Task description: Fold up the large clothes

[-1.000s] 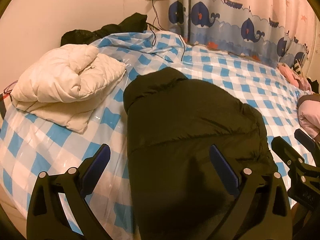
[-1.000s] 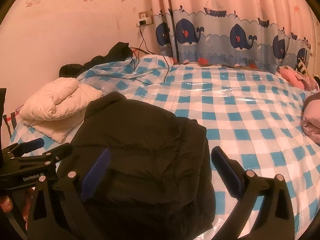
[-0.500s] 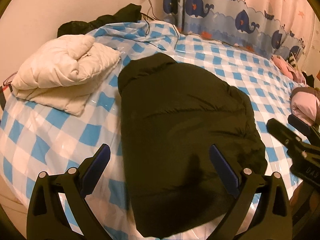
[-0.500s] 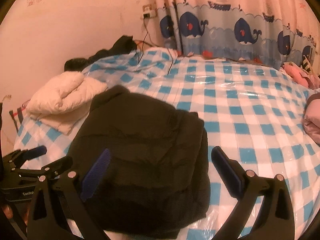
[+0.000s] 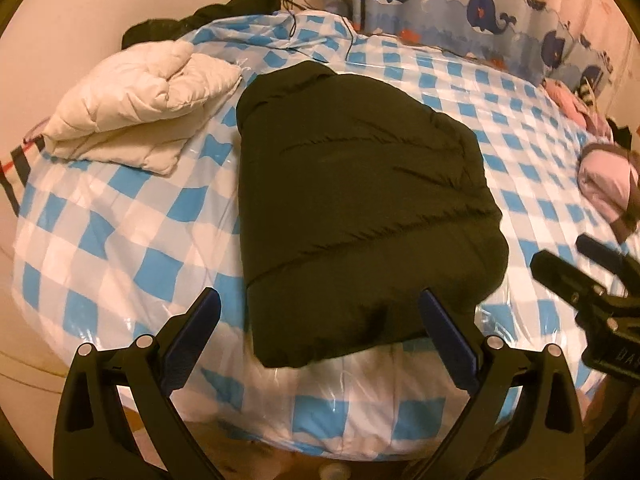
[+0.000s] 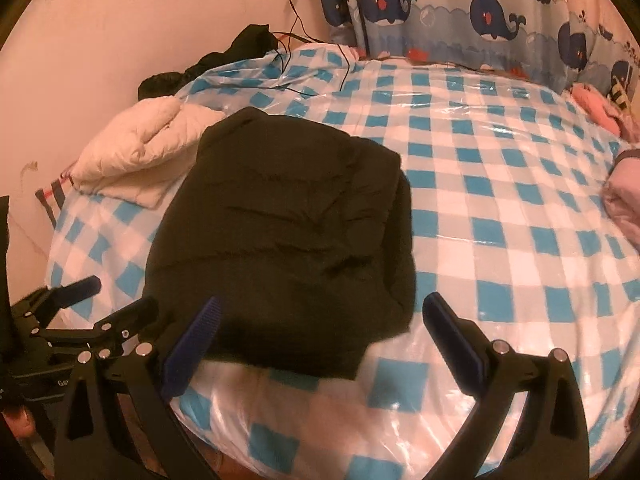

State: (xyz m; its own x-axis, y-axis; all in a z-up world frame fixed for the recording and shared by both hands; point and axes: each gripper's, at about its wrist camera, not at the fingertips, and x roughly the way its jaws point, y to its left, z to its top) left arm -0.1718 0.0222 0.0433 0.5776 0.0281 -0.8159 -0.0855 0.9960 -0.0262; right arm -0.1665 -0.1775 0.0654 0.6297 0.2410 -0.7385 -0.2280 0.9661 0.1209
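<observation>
**Only fragments of lettering**

The right gripper [image 5: 592, 276], seen in the left wrist view, bears pale letters "DA", cut off at the edge. The left gripper [image 6: 86, 300], in the right wrist view, shows "Ge", the rest hidden.

The jacket [image 5: 360, 208] is plain black, its surface crossed only by faint quilting lines. It lies on a bed cover [image 5: 120, 248] checked in bright blue, pale blue and white under a glossy clear film. The quilted bundle [image 5: 136, 100] beside it is cream. The curtain [image 6: 480, 12] is pink above, with a pale blue band of dark navy whales, each with a red spot, and small boats. The wall [image 6: 140, 20] is pale pink. A heap [image 6: 224, 56] at the bed's far corner is black. At the right edge lie pink clothes [image 5: 604, 184]. Both grippers [image 5: 320, 340] [image 6: 320, 344] are black with blue pads [image 5: 448, 340].
</observation>
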